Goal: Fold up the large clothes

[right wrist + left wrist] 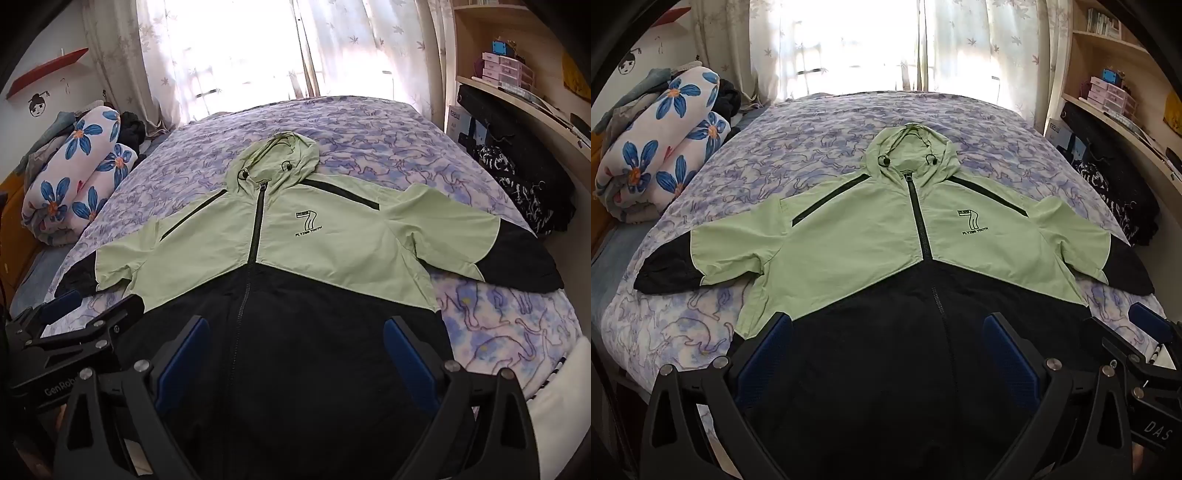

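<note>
Jacket [849, 240] flat ahead of our left claw [886, 354] & right claw [295, 354], both spread wide, empty; rolled quilt [661, 155] far left, shelves [1115, 74] right.

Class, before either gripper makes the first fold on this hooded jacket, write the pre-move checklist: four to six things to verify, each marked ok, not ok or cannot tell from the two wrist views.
1. Jacket lies front up, spread on the bed: ok.
2. Zipper closed down the front: ok as far as visible; the hem is hidden.
3. Both sleeves laid out to the sides, left sleeve, right sleeve: ok.
4. Hood flat above the collar: ok.
5. Left gripper open, holding nothing: ok.
6. Right gripper open, holding nothing: ok.
</note>
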A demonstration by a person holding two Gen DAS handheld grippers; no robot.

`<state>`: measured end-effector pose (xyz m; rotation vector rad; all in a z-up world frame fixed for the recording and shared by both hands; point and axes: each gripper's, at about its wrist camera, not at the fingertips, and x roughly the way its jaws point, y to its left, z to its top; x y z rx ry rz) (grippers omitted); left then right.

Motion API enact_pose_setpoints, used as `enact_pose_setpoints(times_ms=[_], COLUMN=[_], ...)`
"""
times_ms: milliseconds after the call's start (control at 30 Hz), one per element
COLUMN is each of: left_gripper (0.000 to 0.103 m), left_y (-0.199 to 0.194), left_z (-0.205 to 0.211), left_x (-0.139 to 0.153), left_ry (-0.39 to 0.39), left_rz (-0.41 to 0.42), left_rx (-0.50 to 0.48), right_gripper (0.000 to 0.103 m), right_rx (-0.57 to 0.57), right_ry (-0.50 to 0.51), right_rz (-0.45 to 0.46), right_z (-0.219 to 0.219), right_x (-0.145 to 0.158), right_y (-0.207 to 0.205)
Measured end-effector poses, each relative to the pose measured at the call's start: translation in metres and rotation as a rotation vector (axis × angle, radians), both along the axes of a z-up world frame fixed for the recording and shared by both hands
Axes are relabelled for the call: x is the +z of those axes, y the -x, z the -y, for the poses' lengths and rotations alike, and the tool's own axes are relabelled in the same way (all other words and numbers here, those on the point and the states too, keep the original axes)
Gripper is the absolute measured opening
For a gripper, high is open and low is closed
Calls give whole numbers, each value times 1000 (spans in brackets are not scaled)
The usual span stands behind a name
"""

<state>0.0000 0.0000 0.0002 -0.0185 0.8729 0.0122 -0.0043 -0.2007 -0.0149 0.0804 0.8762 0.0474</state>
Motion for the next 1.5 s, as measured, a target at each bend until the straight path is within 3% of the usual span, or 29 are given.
enact_pose_setpoints(times_ms=[1500], left_gripper=[102], left_y=[4], left_z=[0], left_x=[-12], left_ry=[9], left_rz=[-13], left_rx=[-5], right_gripper=[96], right_rx=[0], right_ry=[-5], right_rz=[-7], right_z=[-2], right_x=[-6], right_y=[0])
